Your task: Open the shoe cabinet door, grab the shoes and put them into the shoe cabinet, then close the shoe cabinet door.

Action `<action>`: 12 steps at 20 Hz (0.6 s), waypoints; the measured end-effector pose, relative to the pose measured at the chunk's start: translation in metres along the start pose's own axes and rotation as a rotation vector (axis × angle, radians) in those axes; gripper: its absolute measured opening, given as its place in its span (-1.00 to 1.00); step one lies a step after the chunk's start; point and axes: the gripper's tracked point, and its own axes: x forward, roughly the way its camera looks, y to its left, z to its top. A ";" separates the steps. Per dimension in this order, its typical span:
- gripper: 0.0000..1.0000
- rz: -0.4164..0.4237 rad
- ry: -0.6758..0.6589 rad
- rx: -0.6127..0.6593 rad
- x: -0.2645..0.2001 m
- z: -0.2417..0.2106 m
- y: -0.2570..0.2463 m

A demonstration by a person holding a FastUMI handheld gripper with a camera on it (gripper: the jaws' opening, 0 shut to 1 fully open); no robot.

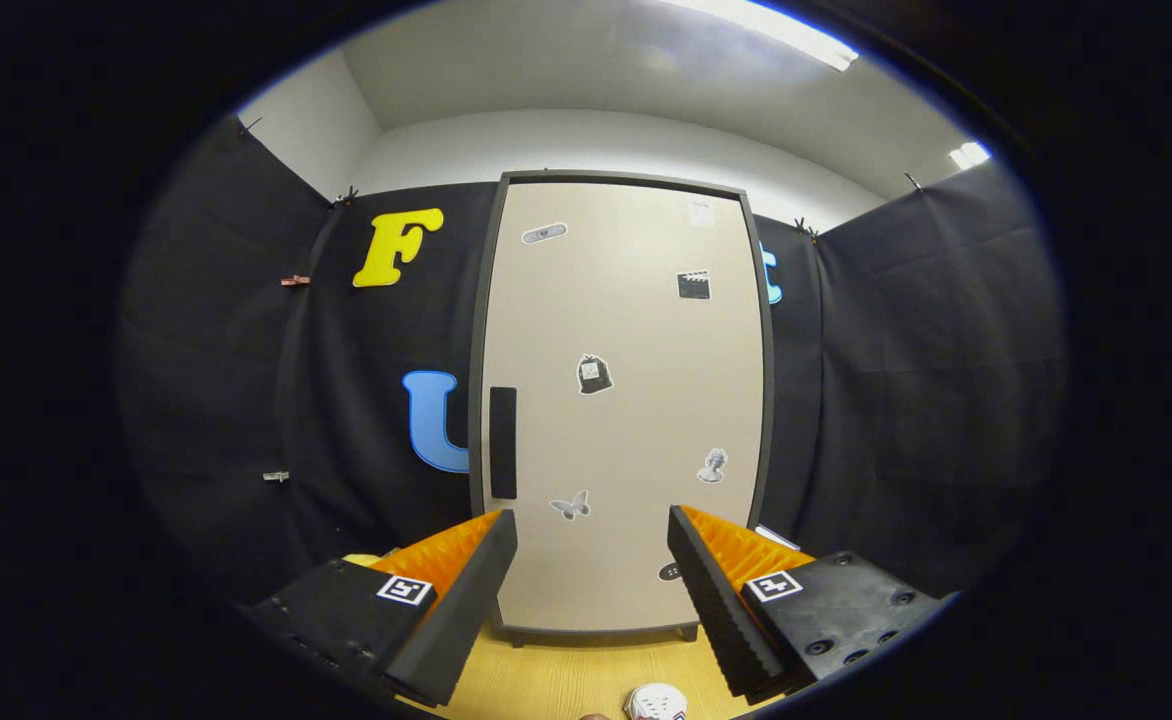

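A tall beige shoe cabinet with a dark frame stands upright straight ahead of me, its door shut. A dark vertical handle sits near the door's left edge, and several small stickers dot the door. My gripper is open, its two fingers spread wide with nothing between them, a short way in front of the door's lower part. A white shoe lies on the wooden floor just below and between the fingers, partly cut off.
The cabinet stands on a light wooden floor. Black cloth booth walls close in on both sides and behind the cabinet. White room walls and a ceiling light show above.
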 end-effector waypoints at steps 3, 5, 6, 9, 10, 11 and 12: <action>0.95 -0.010 0.011 0.035 0.001 0.004 -0.004; 0.95 -0.017 0.012 0.048 0.004 0.008 -0.006; 0.95 -0.020 0.009 0.048 0.007 0.011 -0.007; 0.95 -0.026 0.007 0.031 0.018 0.019 -0.005; 0.95 -0.027 0.009 0.019 0.022 0.022 -0.004; 0.95 -0.024 0.010 0.013 0.026 0.024 -0.002; 0.95 -0.019 0.007 0.011 0.031 0.027 0.002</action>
